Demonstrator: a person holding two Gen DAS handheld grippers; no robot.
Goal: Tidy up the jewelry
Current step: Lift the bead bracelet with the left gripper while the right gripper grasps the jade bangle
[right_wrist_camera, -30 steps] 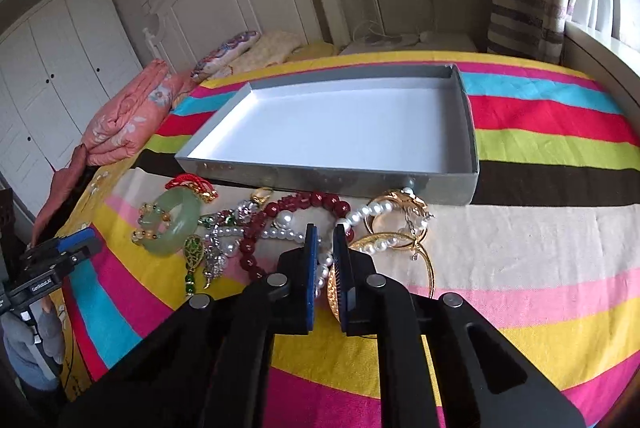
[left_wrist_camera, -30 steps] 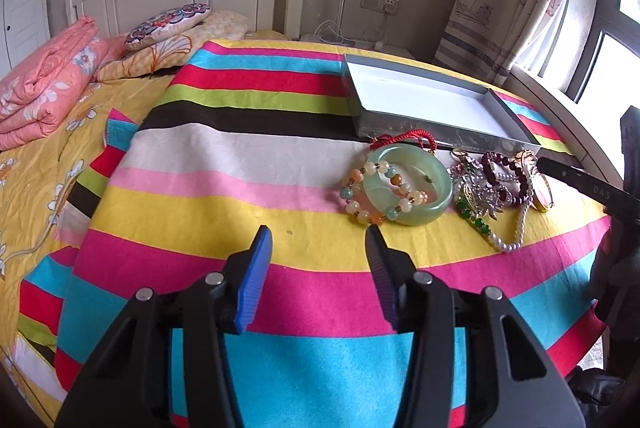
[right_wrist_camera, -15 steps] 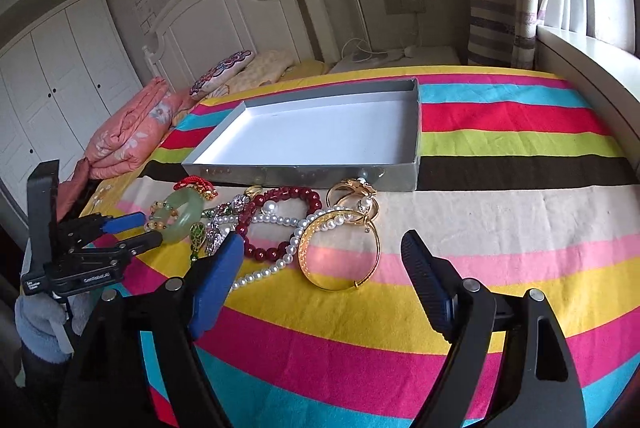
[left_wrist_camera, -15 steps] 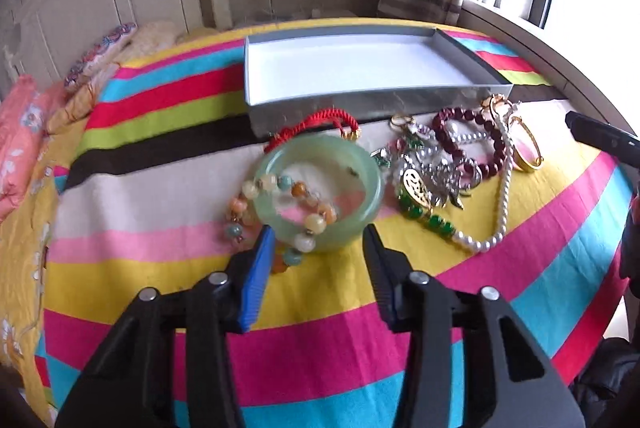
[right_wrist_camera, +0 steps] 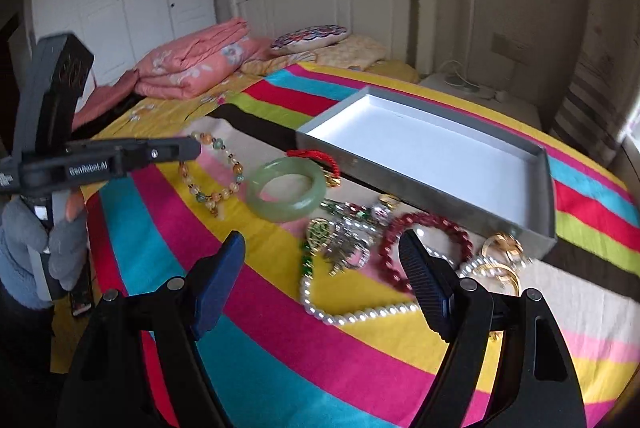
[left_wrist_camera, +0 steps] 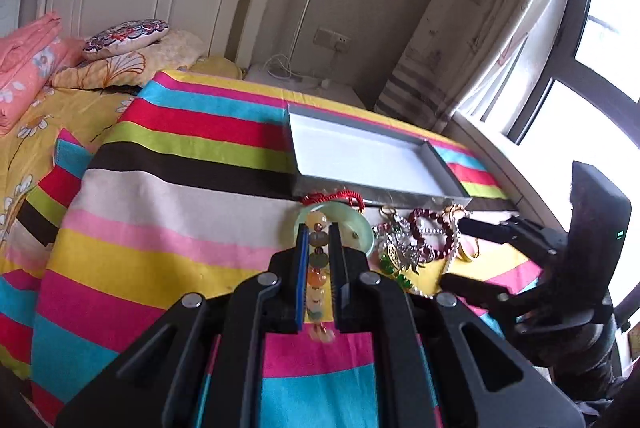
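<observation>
Pickup step in hand: the left gripper point(left_wrist_camera: 319, 260) is clamped on the multicolour bead bracelet point(right_wrist_camera: 212, 171), which hangs from its tips above the striped blanket point(right_wrist_camera: 280, 328), just beside the jade bangle point(right_wrist_camera: 286, 188). The right gripper point(right_wrist_camera: 322, 288) is closing slightly, jaws wide with nothing gripped, over the tangle holding the pearl necklace point(right_wrist_camera: 348, 314) and dark red bead bracelet point(right_wrist_camera: 424, 240). Next move, judged: the bracelet is carried over the near wall of the empty grey tray point(right_wrist_camera: 432, 183) and released inside without snagging the bangle.
</observation>
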